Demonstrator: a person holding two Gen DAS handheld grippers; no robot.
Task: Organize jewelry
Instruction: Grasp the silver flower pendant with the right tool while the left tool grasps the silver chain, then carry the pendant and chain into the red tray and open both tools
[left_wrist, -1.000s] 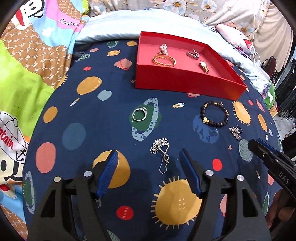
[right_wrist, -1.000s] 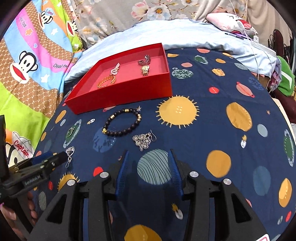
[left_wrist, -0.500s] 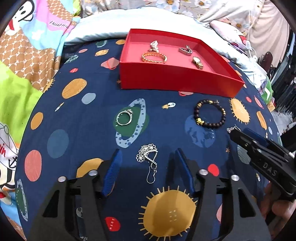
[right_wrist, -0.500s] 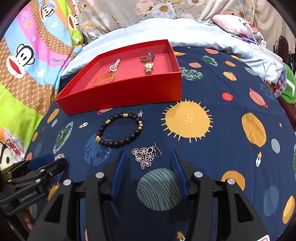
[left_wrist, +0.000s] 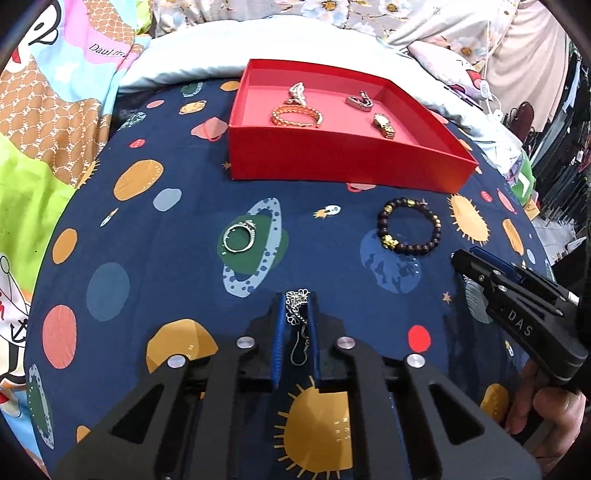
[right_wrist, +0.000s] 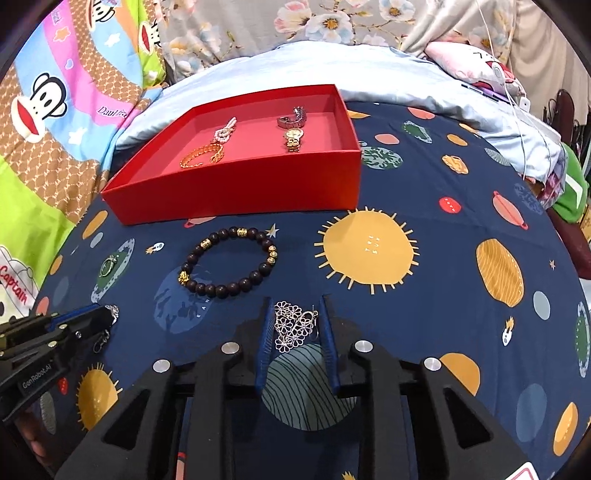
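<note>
Between the left gripper's (left_wrist: 296, 314) nearly closed jaws sits a silver drop earring (left_wrist: 297, 321), pinched on the bedspread (left_wrist: 166, 295). The right gripper's (right_wrist: 297, 325) jaws stand slightly parted around a flower-cluster earring (right_wrist: 293, 326), without clearly clamping it. At 12 o'clock of that lies a beaded bracelet (right_wrist: 229, 262); a silver ring (left_wrist: 239, 239) lies at 11 of the left gripper. Beyond sits the red tray (left_wrist: 332, 162).

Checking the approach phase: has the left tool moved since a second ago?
Yes. The left tool moved forward toward the red box and narrowed around the silver earring, which earlier lay ahead of its fingertips.
</note>
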